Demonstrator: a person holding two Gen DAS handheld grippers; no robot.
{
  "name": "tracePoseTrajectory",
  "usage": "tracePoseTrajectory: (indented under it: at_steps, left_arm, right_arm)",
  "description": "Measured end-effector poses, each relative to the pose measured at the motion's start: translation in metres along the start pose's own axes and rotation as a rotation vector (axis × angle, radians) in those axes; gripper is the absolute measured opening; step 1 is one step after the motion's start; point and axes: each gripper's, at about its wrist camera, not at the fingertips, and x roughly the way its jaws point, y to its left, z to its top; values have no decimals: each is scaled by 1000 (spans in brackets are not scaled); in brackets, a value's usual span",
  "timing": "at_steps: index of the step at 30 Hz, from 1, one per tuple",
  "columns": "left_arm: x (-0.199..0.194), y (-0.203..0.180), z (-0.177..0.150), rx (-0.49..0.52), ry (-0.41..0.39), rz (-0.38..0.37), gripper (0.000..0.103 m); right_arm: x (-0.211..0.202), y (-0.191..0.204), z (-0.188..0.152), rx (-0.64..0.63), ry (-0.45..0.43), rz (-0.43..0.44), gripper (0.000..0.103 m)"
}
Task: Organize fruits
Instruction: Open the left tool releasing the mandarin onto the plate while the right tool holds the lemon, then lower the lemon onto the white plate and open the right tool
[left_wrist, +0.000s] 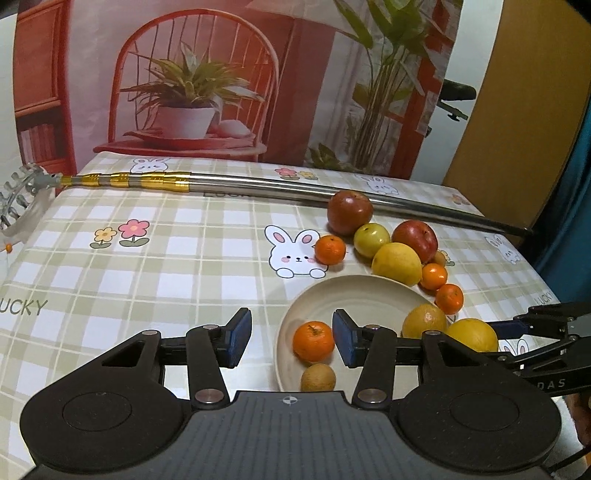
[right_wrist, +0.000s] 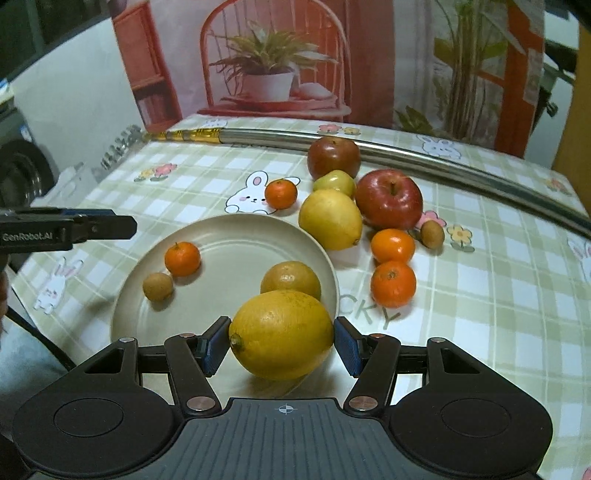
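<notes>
A checked tablecloth (right_wrist: 480, 295) with rabbits and flowers covers the table, backed by a printed backdrop (right_wrist: 280, 55) of a red chair and potted plants; a metal pole (right_wrist: 424, 157) lies across the far side. Taking the beige plate (right_wrist: 236, 236) as landmark: at its left, the left gripper (left_wrist: 291, 338) hovers with its pads apart and nothing between them, over the plate's left rim, close to a small mandarin (right_wrist: 182, 259) and a brown longan (right_wrist: 158, 286) lying on the plate. On the plate's right part sits an orange (right_wrist: 290, 278), and over its near rim the right gripper (right_wrist: 281, 347) brackets a large lemon (right_wrist: 281, 334); the pads sit at the lemon's two ends, though whether they press it cannot be told. Beyond and right of the plate, still on the cloth, lie another mandarin (right_wrist: 281, 194), two red apples (right_wrist: 389, 199), a green fruit (right_wrist: 335, 181), a second lemon (right_wrist: 330, 218), two more mandarins (right_wrist: 393, 283) and a second longan (right_wrist: 432, 233). The step seems to be setting the lemon on the plate; next would come releasing it, then collecting the loose fruit.
</notes>
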Motion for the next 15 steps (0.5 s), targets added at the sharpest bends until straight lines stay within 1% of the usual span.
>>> tracePoseTrajectory:
  at_steps: [8, 10, 13, 15]
  left_arm:
    - [1, 14, 0, -53, -2, 6, 51]
    - [2, 16, 0, -55, -1, 14, 51]
    - [6, 20, -2, -85, 13, -3, 51]
    - [7, 18, -3, -80, 16, 10, 51]
  right_arm:
    - [27, 3, 14, -79, 22, -33, 56]
    - [32, 5, 17, -110, 14, -45, 56]
    - [41, 12, 19, -184, -9, -69, 56]
    - [44, 16, 22, -216, -19, -77, 56]
